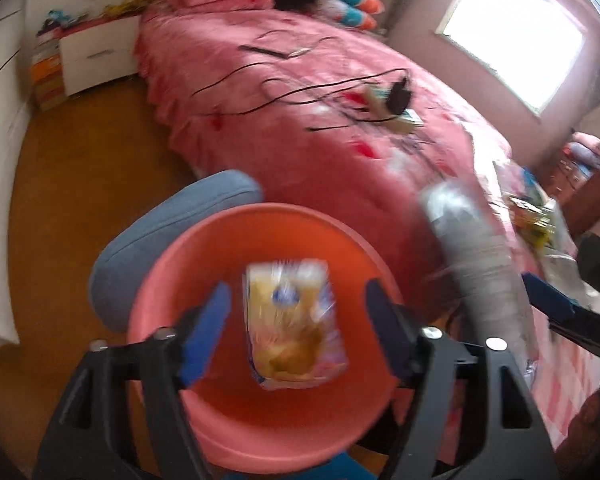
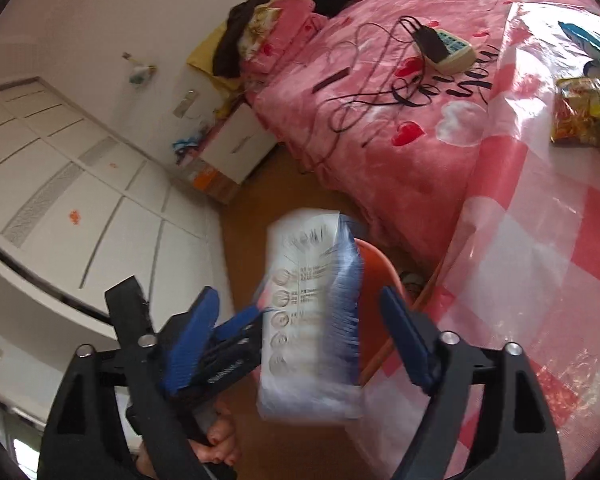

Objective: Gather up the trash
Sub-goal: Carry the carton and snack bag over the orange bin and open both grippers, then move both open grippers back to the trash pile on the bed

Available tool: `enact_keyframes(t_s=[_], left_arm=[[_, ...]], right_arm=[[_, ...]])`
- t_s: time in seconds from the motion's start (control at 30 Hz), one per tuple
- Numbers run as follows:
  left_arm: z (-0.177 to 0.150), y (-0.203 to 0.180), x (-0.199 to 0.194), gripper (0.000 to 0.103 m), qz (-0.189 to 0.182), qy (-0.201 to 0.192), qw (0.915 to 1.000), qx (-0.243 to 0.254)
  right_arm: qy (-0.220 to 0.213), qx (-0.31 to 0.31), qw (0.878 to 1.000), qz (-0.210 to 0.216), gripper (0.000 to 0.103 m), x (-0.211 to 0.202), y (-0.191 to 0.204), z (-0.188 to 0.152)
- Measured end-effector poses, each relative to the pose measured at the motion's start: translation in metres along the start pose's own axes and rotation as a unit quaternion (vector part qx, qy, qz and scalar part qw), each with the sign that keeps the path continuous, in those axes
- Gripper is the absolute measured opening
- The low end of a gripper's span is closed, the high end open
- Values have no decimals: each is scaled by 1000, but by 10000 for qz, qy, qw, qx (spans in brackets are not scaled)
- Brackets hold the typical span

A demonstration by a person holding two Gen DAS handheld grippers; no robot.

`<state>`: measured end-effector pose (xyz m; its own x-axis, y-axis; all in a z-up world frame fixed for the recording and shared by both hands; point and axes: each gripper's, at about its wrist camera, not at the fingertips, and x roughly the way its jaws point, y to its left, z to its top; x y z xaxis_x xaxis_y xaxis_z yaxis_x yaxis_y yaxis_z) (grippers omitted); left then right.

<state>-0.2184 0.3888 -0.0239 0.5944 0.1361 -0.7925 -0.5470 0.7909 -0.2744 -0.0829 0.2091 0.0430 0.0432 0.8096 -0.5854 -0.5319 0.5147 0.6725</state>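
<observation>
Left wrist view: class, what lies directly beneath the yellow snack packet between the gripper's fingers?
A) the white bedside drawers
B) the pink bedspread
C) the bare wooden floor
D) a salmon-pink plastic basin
D: the yellow snack packet shows against the inside of the salmon-pink plastic basin, whose rim rings it on all sides.

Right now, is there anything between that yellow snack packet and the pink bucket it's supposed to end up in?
Nothing visible. The yellow snack packet sits between the open fingers of the left gripper, directly over the mouth of the pink bucket. The bucket interior below it looks bare, though the picture is blurred.
</observation>
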Motion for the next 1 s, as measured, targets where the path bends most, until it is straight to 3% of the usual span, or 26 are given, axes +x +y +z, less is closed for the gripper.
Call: enact_keyframes(t_s=[0.2,0.4,0.5,0.63,0.8,1.0], left_arm=[[0,21,-3,82,85,-121,9997,-183],[0,8,-22,91,-281,-858,9959,85],[0,0,-26,91,-443,-1016,9937,136],[-1,-17,-25,91,-591,-926,9936,271],[-3,-40,-23,91,-452,-670,9949,597],[-3,-64,-30,91,-354,-634,9939,832]], right_arm=[[-250,-126,9987,-420,83,-17,-15,-15],[-783,-405,9924,-859,84,-55,-30,-30],[-1002,-606,9872,-1083,88,-69,-35,-42],[-1180,-776,9817,-1276,88,-78,-41,-55],[-1271,-764,9798,-1344,88,-87,-48,-64],[-1473,-609,9777,-1369,88,-105,-58,-67]])
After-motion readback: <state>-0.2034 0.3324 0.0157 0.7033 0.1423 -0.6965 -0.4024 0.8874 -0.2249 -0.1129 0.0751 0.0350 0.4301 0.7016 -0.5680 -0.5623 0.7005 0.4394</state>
